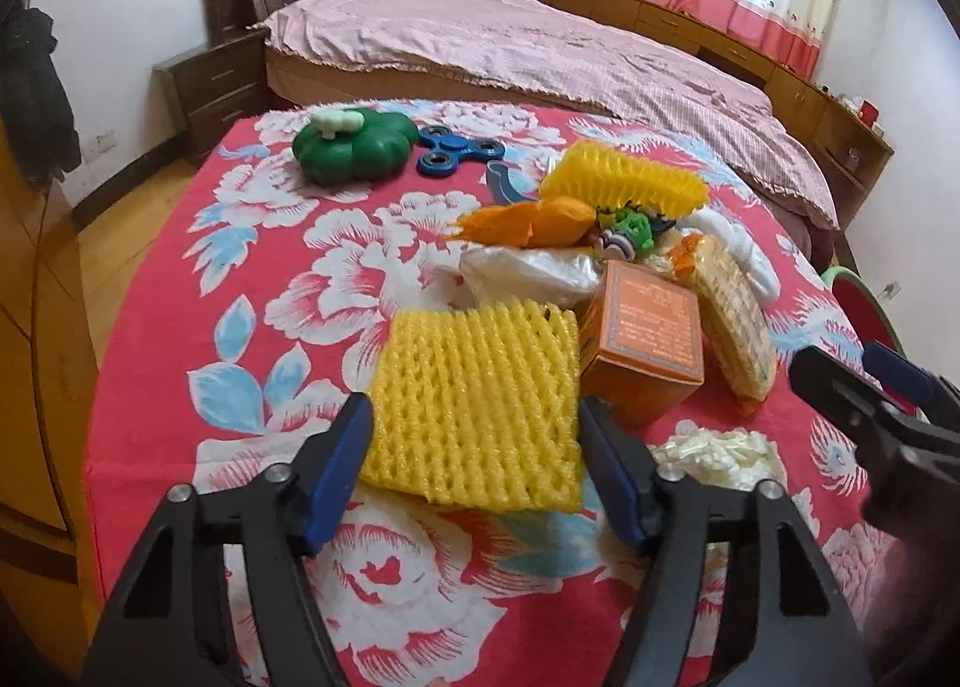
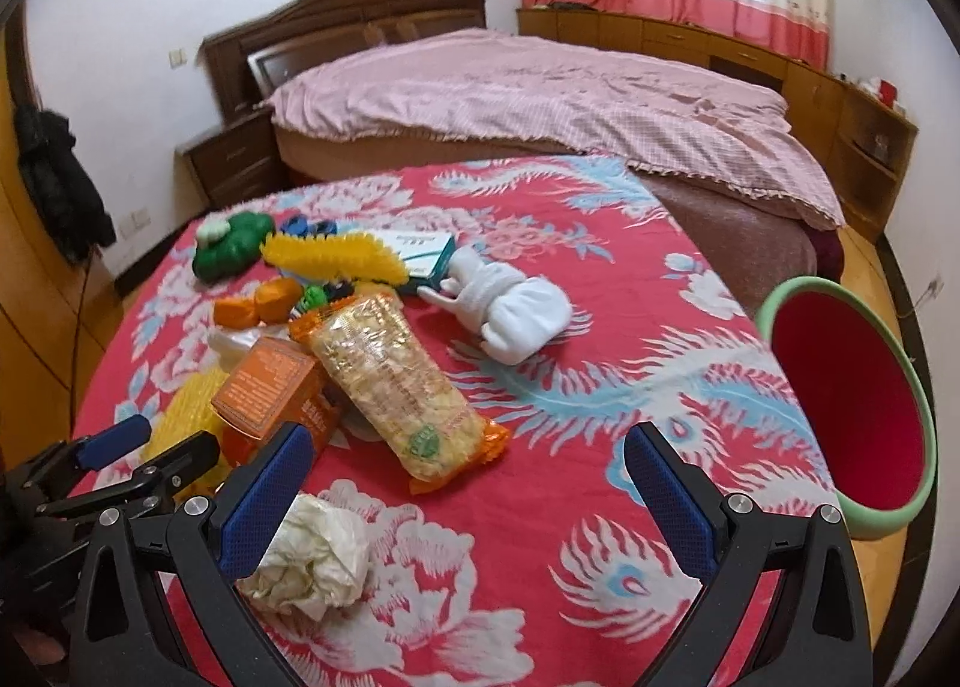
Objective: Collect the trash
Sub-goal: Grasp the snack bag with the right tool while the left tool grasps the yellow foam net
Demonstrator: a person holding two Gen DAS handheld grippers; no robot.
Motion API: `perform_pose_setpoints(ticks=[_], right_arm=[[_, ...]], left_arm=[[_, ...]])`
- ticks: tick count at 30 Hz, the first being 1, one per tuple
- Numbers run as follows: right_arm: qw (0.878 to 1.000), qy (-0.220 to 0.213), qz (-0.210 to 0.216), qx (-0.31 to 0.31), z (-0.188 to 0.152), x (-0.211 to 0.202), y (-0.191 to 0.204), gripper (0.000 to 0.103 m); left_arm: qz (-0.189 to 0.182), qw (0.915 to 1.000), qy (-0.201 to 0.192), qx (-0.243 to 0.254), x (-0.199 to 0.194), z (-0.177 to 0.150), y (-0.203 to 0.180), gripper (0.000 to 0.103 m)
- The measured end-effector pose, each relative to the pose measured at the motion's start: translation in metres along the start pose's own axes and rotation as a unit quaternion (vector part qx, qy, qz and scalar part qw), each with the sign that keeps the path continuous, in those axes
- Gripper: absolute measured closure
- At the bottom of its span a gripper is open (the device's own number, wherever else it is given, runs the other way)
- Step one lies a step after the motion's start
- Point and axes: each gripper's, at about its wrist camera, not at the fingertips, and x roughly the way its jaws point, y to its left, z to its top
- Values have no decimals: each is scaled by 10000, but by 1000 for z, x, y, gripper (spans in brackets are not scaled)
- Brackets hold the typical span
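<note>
My left gripper (image 1: 474, 447) straddles the ribbed yellow foam net (image 1: 477, 408), unclenched; beside that net, my right gripper (image 2: 462, 498) gapes above crumpled white tissue (image 2: 312, 558).

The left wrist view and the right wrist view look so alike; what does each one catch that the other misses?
Only the left wrist view shows the whole blue fidget spinner lying flat, and the flat yellow foam net lying unclamped between the left gripper's open jaws.

Only the right wrist view shows the whole red bucket with a green rim beside the table, the teal and white box, and the right gripper open over the cloth.

Both show the orange box, the noodle packet, the crumpled tissue, the green pumpkin-shaped toy and the bed.
</note>
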Motion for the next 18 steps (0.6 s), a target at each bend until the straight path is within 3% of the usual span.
perform_pose_setpoints(ticks=[9, 11, 15, 17, 18], right_arm=[[9993, 153, -212, -258, 8, 25, 13, 4], [9989, 200, -296, -318, 8, 29, 14, 15], [9987, 418, -112, -254, 8, 41, 13, 36], [9983, 563, 36, -179, 7, 47, 12, 50], [9979, 625, 106, -158, 6, 49, 12, 50]], left_arm=[[-260, 9995, 21, 194, 6, 4, 0, 55], [-274, 9993, -17, 253, 6, 4, -1, 61], [-407, 9989, -61, 244, 6, 6, 2, 86], [-521, 9985, 1, 145, 7, 5, 4, 89], [-533, 9985, -9, 123, 6, 4, 4, 90]])
